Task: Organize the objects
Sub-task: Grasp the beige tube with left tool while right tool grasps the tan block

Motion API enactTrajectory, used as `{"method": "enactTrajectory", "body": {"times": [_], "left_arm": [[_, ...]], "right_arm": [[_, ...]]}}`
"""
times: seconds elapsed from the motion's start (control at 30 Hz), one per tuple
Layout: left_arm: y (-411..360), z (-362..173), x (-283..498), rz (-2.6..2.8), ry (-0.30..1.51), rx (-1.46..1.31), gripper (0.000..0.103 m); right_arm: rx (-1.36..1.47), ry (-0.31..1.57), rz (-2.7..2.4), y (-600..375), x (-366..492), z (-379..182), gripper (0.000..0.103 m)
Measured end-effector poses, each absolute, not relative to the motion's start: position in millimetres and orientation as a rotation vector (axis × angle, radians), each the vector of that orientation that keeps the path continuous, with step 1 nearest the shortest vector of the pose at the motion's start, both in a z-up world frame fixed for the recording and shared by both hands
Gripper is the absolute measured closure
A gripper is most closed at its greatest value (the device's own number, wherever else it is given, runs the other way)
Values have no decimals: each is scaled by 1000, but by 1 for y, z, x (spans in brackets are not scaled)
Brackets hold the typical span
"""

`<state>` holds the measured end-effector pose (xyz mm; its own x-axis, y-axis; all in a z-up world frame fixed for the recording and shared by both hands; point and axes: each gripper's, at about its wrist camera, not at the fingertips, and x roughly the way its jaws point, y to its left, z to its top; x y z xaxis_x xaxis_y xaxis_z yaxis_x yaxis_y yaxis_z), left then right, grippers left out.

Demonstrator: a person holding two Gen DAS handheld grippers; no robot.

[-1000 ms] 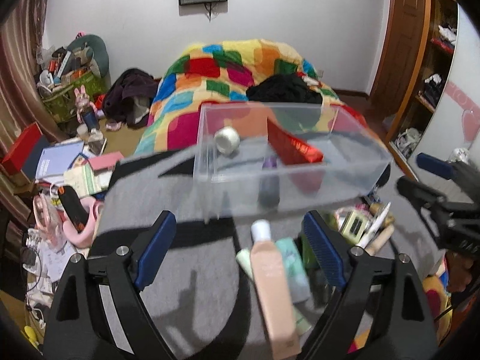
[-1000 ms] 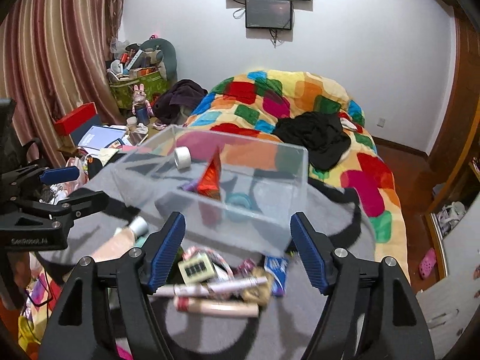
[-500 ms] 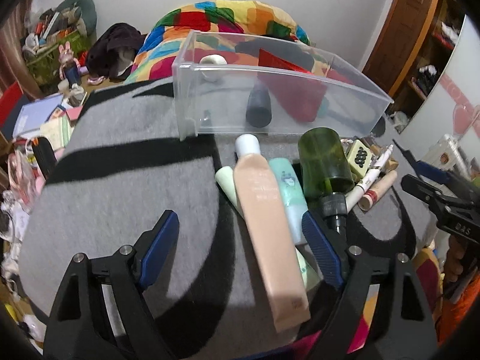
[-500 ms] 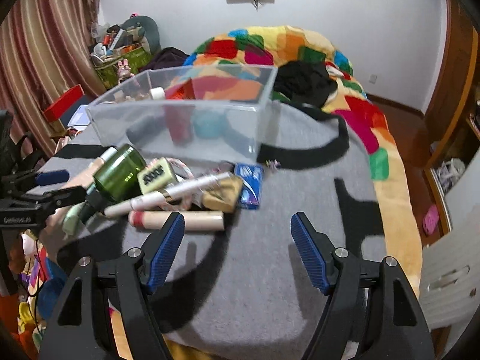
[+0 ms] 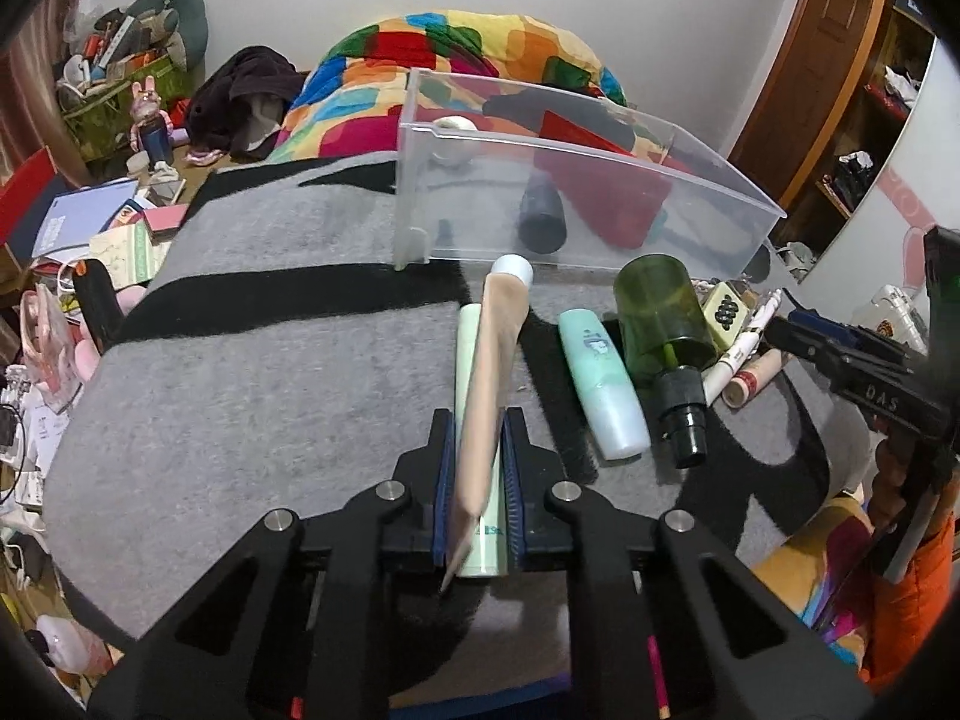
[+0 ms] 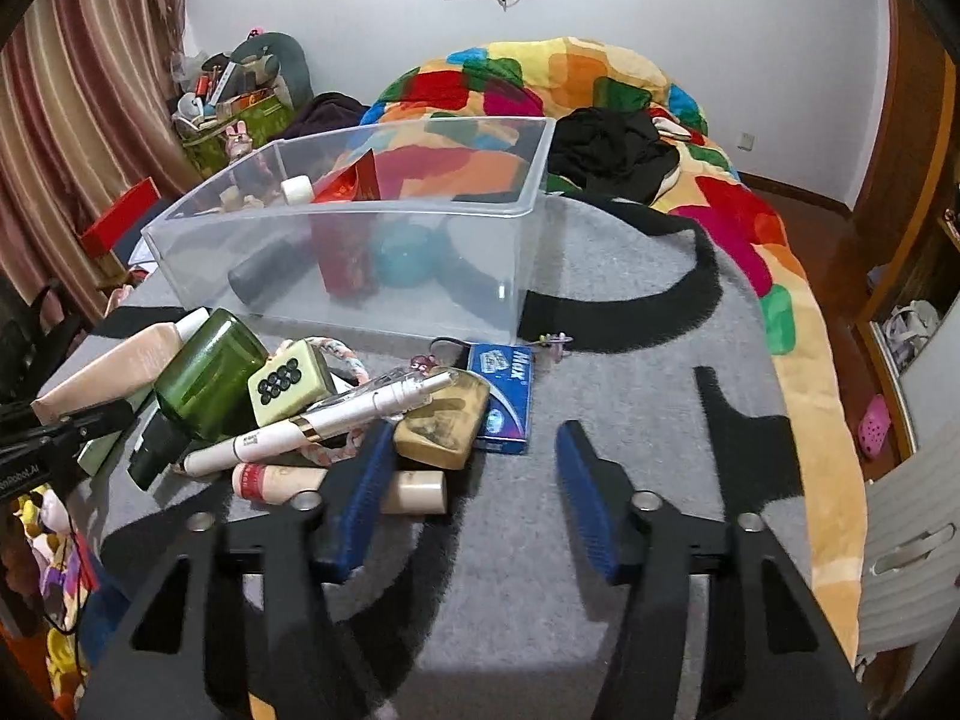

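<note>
1. Where the grey and black cloth covers the bench, we see the left hand-held gripper clamped on a beige tube, its blue pads pressing both flanks of the tube near the crimped end.
2. The tube's white cap points toward the clear plastic bin and lies just in front of the bin's near wall.
3. A pale green tube lies under and beside the beige one, running between the same pads.
4. To the right we find a mint tube, then a dark green bottle on its side with its black pump toward us.
5. In the bin we make out a red packet, a dark bottle, a teal round thing and a white cap.
6. Our right hand-held gripper has its jaws closing, yet they stand apart with only cloth between them.
7. Its left pad sits just in front of a cream tube and a gold-brown packet.
8. Beside those lie a blue box, a white pen-like tube and a green mahjong tile.
9. Behind the bench a patchwork quilt covers the bed.
</note>
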<state>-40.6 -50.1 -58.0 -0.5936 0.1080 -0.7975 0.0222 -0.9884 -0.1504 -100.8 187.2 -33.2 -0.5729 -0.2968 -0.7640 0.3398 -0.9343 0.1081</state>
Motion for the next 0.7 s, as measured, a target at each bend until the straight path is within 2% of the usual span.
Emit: {"method": "enactTrajectory", "body": {"times": [0.17,0.7], "left_arm": [[-49,-58,-41,2759,-180,-1392,88],[-43,-60,-72,2748,-193,-1378,84]], "right_arm": [[1191,93,-2489,182,-103,-33,78],[1151,78,-2492,186,-93,-32,78]]}}
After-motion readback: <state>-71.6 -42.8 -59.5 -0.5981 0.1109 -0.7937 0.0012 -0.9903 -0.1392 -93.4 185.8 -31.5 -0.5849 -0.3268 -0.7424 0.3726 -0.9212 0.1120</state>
